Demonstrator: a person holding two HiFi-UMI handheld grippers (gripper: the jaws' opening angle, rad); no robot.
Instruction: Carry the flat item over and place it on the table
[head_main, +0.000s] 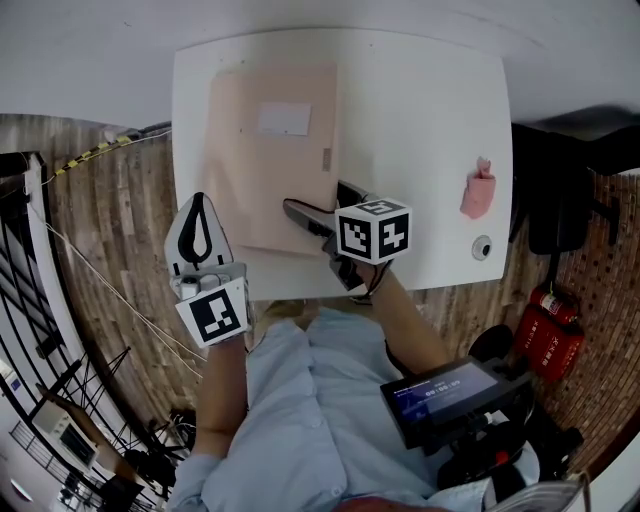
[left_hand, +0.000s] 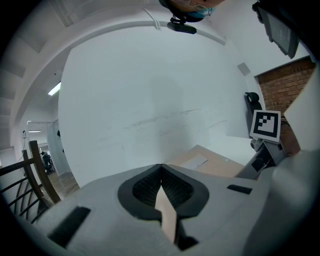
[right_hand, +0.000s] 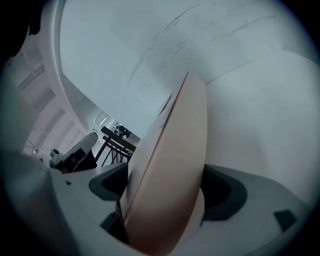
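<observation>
A pale pinkish-beige flat envelope (head_main: 270, 150) with a white label lies on the white table (head_main: 420, 120), its near edge by the table's front. My right gripper (head_main: 315, 197) stands open at the envelope's near right corner, one jaw over the envelope and the other beside it. In the right gripper view the envelope (right_hand: 170, 165) runs edge-on between the wide-spread jaws of the right gripper (right_hand: 167, 187). My left gripper (head_main: 200, 200) hovers at the table's front left corner, shut, its tips meeting with nothing held. From the left gripper (left_hand: 161, 166) the envelope (left_hand: 210, 162) shows ahead to the right.
A pink crumpled thing (head_main: 478, 190) and a small round fitting (head_main: 482, 247) sit near the table's right edge. A red fire extinguisher (head_main: 548, 335) and a screen device (head_main: 450, 395) are at the lower right. A black railing (head_main: 25, 260) stands over wooden floor at the left.
</observation>
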